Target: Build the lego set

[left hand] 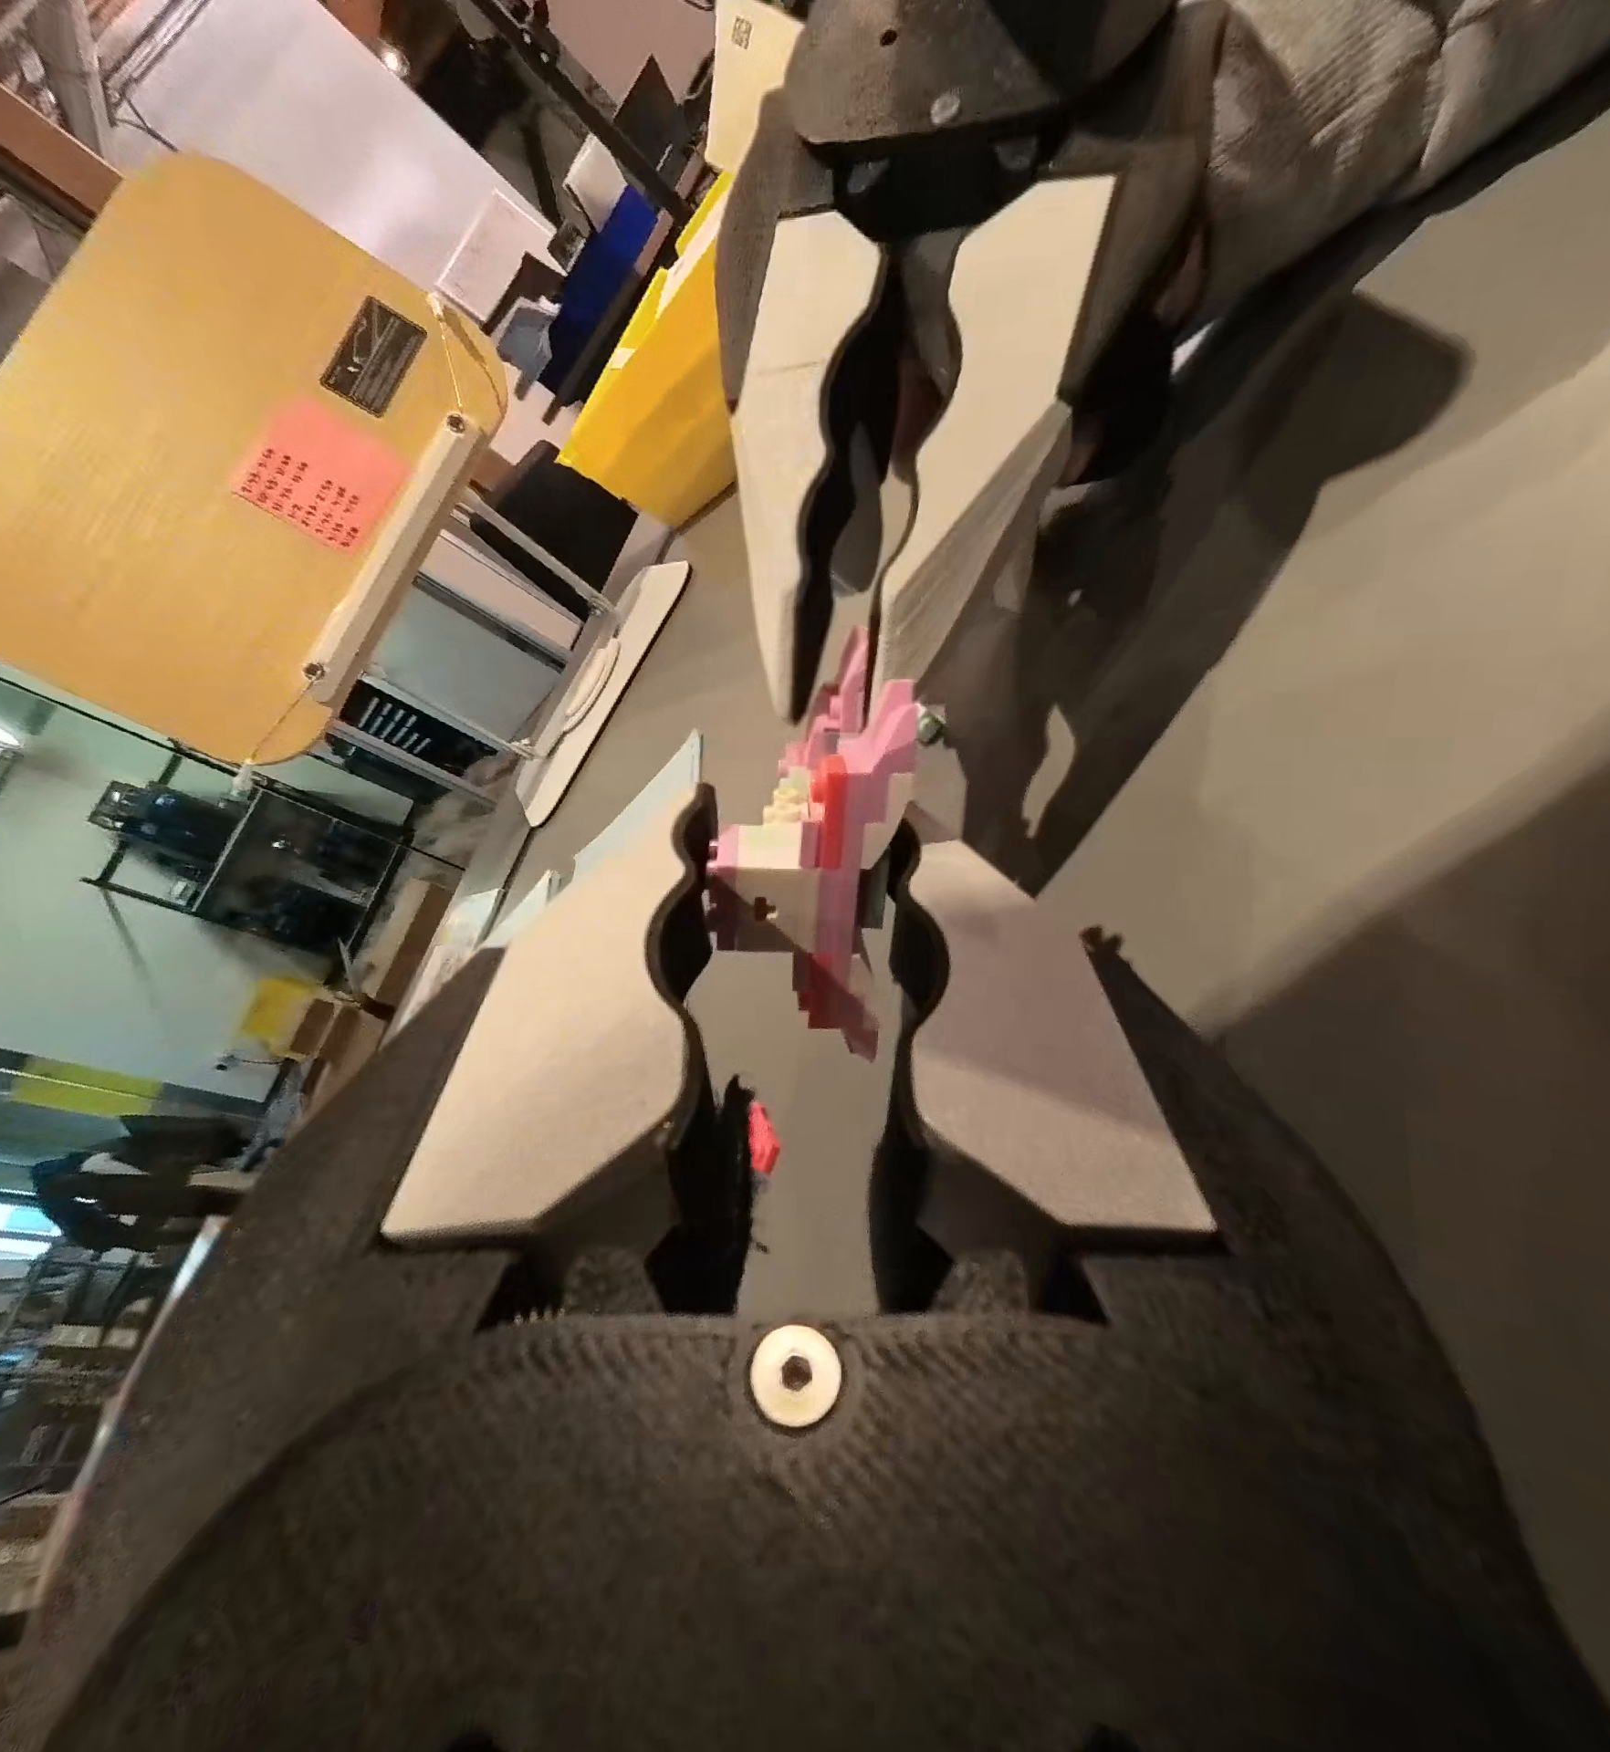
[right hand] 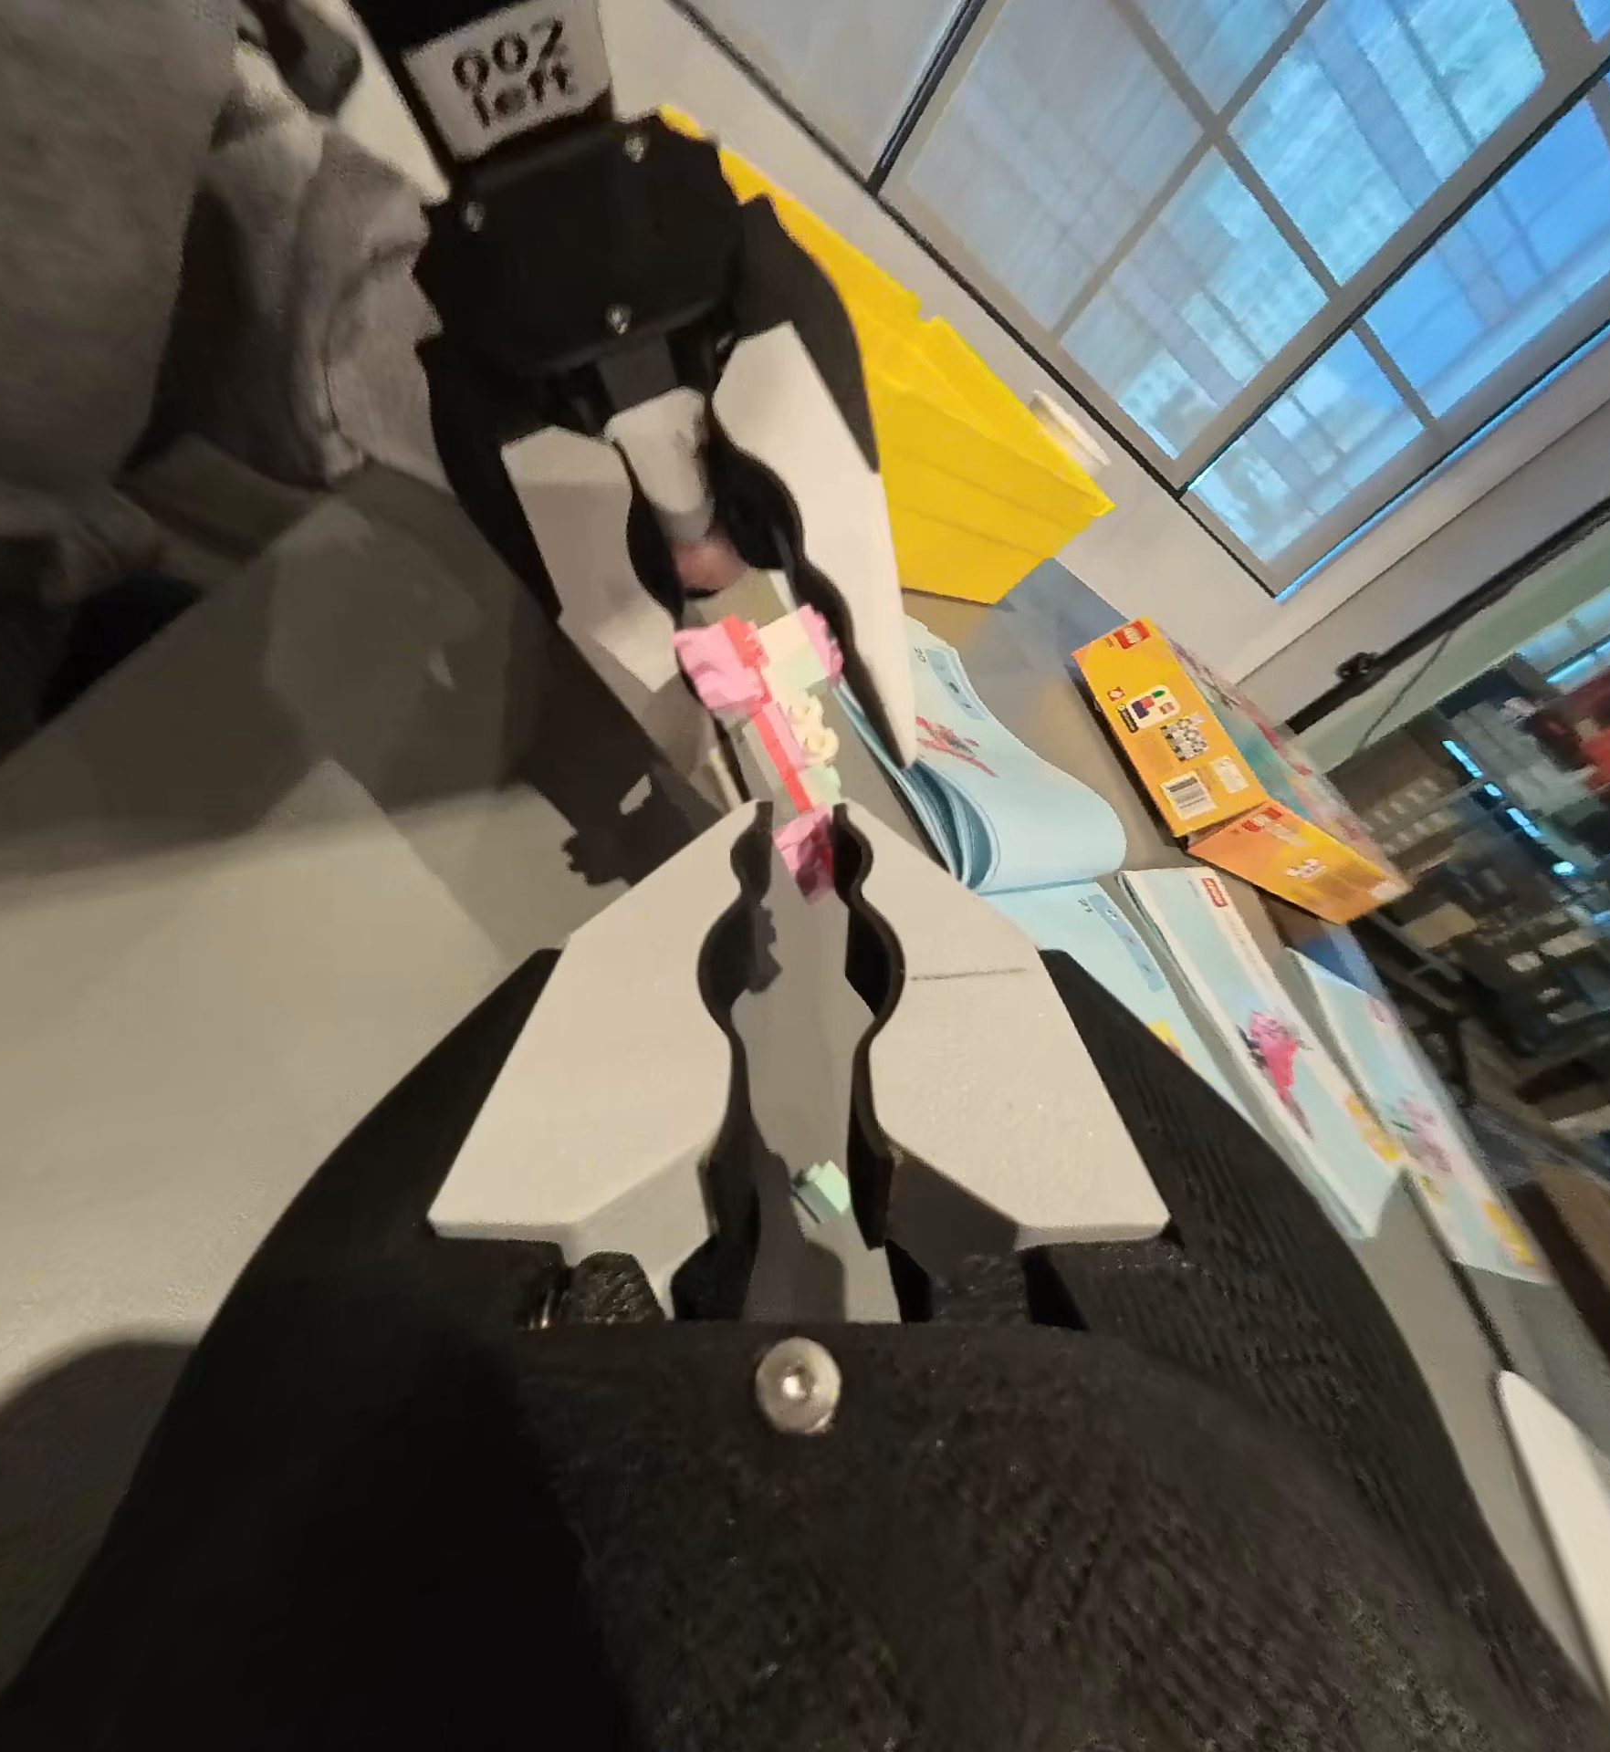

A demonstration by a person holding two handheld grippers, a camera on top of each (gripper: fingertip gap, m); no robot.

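A small pink, red and white lego model (left hand: 820, 853) hangs in the air over the grey table (left hand: 1351, 853), held from both ends. My left gripper (left hand: 801, 834) is shut on its wider pink and white body. My right gripper (left hand: 839, 683) comes in from above in this view and pinches the model's narrow pink end. In the right wrist view my right gripper (right hand: 801, 820) is shut on a pink brick at the end of the model (right hand: 763, 654), and the left gripper (right hand: 773, 711) grips the far end. A grey sleeve (right hand: 118, 237) lies behind the left gripper.
A loose red piece (left hand: 763, 1138) and a mint piece (right hand: 825, 1190) lie on the table under the grippers. Light blue instruction booklets (right hand: 1019, 806) and an orange lego box (right hand: 1190, 739) lie to the right. Yellow bins (right hand: 953, 455) stand behind. A wooden panel (left hand: 166, 427) stands at the left. My two grippers' fingertips are within a few centimetres of each other.
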